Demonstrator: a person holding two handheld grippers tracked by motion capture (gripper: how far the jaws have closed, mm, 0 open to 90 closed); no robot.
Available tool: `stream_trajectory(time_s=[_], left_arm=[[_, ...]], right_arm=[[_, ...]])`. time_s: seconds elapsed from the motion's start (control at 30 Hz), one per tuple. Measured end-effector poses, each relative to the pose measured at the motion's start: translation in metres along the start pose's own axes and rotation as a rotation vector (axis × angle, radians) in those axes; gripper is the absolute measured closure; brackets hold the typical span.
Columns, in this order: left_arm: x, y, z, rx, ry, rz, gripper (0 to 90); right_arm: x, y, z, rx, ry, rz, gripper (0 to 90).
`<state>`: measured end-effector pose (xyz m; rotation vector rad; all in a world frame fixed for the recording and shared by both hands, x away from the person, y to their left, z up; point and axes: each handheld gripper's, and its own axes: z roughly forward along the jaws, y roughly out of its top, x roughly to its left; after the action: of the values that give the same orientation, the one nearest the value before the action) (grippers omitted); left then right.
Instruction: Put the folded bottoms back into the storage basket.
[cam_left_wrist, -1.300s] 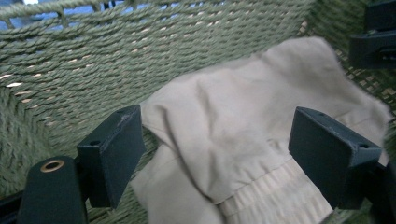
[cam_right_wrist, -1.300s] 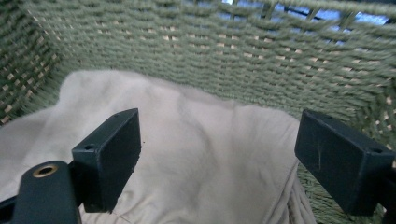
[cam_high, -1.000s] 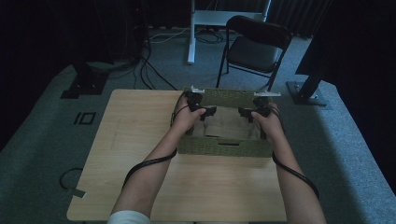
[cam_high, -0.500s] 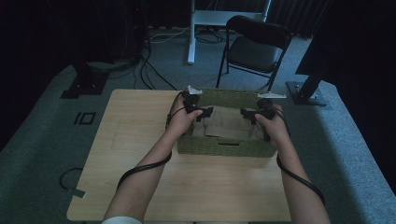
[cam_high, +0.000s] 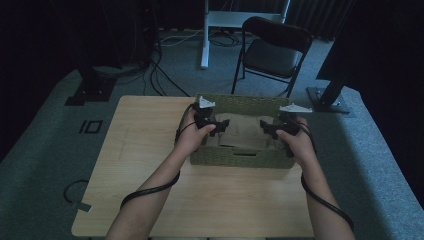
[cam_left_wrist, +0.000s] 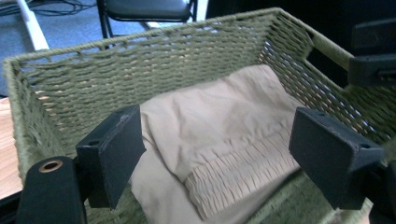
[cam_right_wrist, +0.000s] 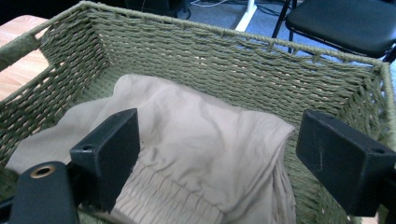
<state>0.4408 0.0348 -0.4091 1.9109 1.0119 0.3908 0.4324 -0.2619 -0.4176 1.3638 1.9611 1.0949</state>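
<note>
The person's hands are now sitting further forward over the table than they were a second ago — both grippers are hanging over the open top of the woven green basket rather than at its near rim, which suggests the reach for the garment inside is under way. On the left, the left gripper is hovering just above the basket's left end, its jaws standing wide apart with nothing between them; in the left gripper view the folded beige garment is lying directly ahead of those jaws, its gathered elastic waistband facing the camera. In the middle, the garment is resting on the basket floor, loosely folded and touching the weave on several sides; it is not being lifted or pinched. On the right, the right gripper is hovering above the basket's right end, also spread open and empty, and the right gripper view is showing the same cloth beneath and between its jaws, waistband nearest. Beyond the table a black folding chair is standing on the grey carpet. Judging from this, both grippers are lining up for a two-point grasp — neither is touching the fabric yet.
</note>
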Motion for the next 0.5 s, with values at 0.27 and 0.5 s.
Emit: stream_trajectory(time_s=[0.27, 0.5], left_arm=[[-0.008, -0.009, -0.011, -0.005, -0.011, 0.018, 19.0], [-0.008, -0.022, -0.030, -0.012, 0.040, 0.024, 19.0]], right_arm=[[0.006, -0.011, -0.015, -0.019, 0.012, -0.017, 12.6], [0.007, -0.032, -0.032, -0.041, 0.024, -0.022, 12.6]])
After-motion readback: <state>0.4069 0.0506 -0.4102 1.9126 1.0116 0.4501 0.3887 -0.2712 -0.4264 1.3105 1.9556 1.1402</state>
